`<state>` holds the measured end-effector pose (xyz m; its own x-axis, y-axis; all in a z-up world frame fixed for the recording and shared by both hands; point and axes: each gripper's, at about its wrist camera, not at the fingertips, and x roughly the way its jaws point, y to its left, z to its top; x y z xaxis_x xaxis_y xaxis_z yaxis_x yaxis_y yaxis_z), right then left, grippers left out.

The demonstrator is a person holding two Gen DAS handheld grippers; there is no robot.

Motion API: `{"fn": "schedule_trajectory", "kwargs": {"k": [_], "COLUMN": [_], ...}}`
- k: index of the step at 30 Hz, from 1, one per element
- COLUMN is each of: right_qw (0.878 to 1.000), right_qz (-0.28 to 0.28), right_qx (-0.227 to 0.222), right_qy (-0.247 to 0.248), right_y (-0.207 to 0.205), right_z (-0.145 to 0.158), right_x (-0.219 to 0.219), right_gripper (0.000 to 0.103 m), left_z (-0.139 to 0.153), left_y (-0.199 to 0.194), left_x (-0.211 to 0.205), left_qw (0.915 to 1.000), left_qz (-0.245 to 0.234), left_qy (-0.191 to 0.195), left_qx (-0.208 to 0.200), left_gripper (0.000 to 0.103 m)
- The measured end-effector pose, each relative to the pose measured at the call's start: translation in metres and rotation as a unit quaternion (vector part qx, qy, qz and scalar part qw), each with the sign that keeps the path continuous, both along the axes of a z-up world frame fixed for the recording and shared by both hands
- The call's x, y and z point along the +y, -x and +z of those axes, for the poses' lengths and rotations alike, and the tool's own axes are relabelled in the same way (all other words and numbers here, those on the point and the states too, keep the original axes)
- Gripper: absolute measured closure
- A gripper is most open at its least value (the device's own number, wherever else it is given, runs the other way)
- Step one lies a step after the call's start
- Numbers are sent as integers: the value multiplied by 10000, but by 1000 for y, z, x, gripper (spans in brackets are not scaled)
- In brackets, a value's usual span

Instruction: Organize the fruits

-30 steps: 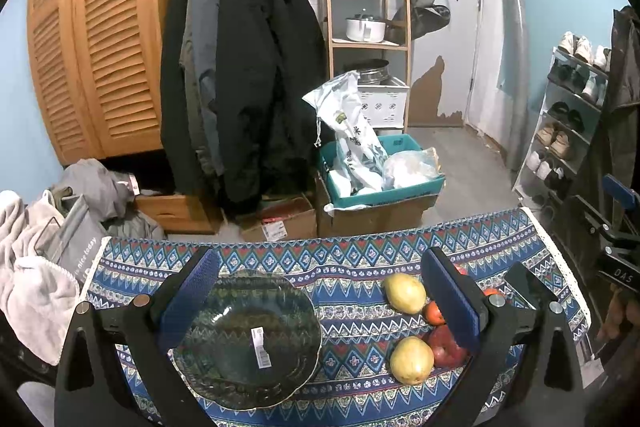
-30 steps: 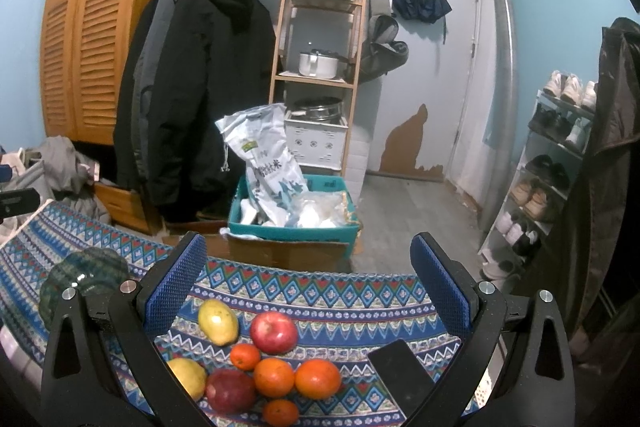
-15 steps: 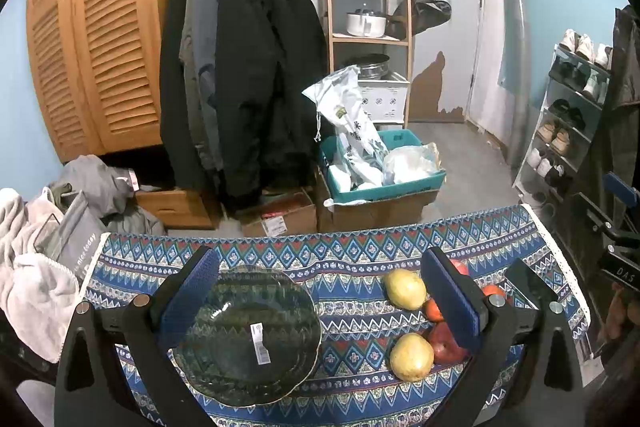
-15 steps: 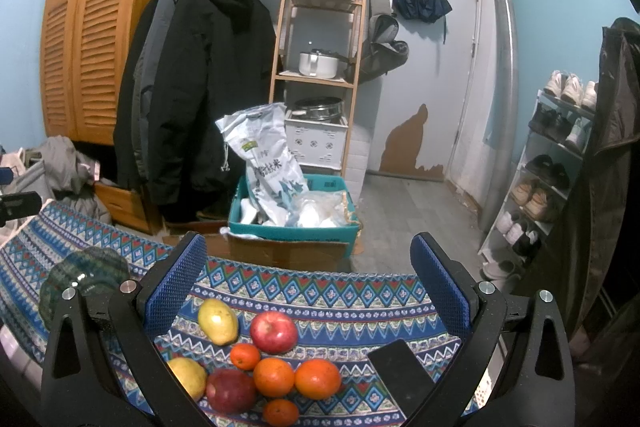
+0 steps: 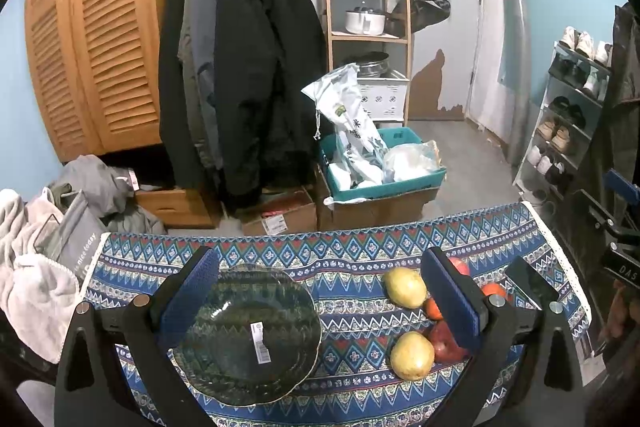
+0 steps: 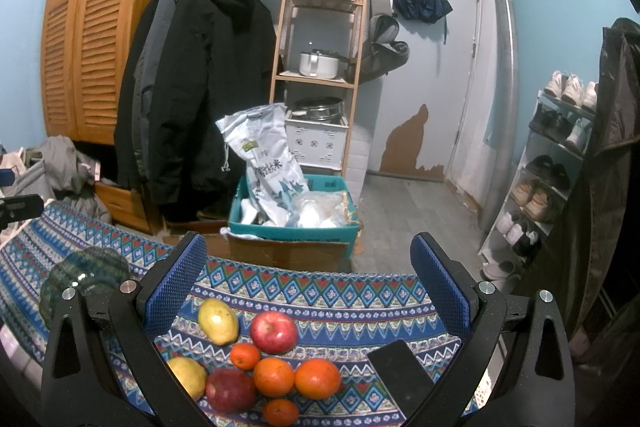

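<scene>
A dark glass plate [image 5: 244,335] with a sticker lies on the patterned tablecloth [image 5: 348,259], below my open left gripper [image 5: 320,303]. Right of it sit two yellow pears [image 5: 404,287] [image 5: 412,355], with a dark red apple [image 5: 442,345] partly behind the right finger. In the right wrist view my right gripper [image 6: 308,291] hangs open and empty over the fruit: a yellow pear [image 6: 218,321], a red apple [image 6: 274,331], a dark red apple [image 6: 230,389], a second pear [image 6: 186,375] and several oranges [image 6: 318,378]. The plate [image 6: 84,277] shows at far left.
A black phone [image 6: 400,375] lies on the cloth right of the fruit. Beyond the table's far edge stand cardboard boxes, a teal bin with bags [image 5: 380,171], hanging coats, a wooden shelf and a shoe rack [image 6: 552,167]. Clothes are piled at left [image 5: 36,267].
The left wrist view has shifted slightly, so the plate and pears sit a touch lower in frame. The right gripper and the fruit have not moved.
</scene>
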<state>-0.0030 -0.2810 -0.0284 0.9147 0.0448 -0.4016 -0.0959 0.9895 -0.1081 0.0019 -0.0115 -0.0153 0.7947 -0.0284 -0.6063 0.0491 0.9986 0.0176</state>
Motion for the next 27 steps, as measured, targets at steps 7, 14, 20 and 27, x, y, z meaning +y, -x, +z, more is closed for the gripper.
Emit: {"fn": "schedule_trajectory", "kwargs": {"k": [7,14,20,27], "right_qw": [10000,10000,10000,10000], "right_qz": [5,4,1,8], "right_qx": [4,10,8,9], "right_qy": [-2,-6,2,-3], "right_y": [0,0,0,0], "right_z": [0,0,0,0], "right_x": [0,0,0,-1], "right_gripper": [3,3,3,3], "left_z": [-1,-1,-3,-4], "left_y": [-2,-4,-5,-6], "left_x": [0,-1,-2,-2], "left_qw": [10000,9999,9999,9998], "left_qz": [-8,-52,-73,-78], "left_qy": [31,52,70,67], "left_qx": [51,90,121,157], "left_gripper": [1,1,1,1]}}
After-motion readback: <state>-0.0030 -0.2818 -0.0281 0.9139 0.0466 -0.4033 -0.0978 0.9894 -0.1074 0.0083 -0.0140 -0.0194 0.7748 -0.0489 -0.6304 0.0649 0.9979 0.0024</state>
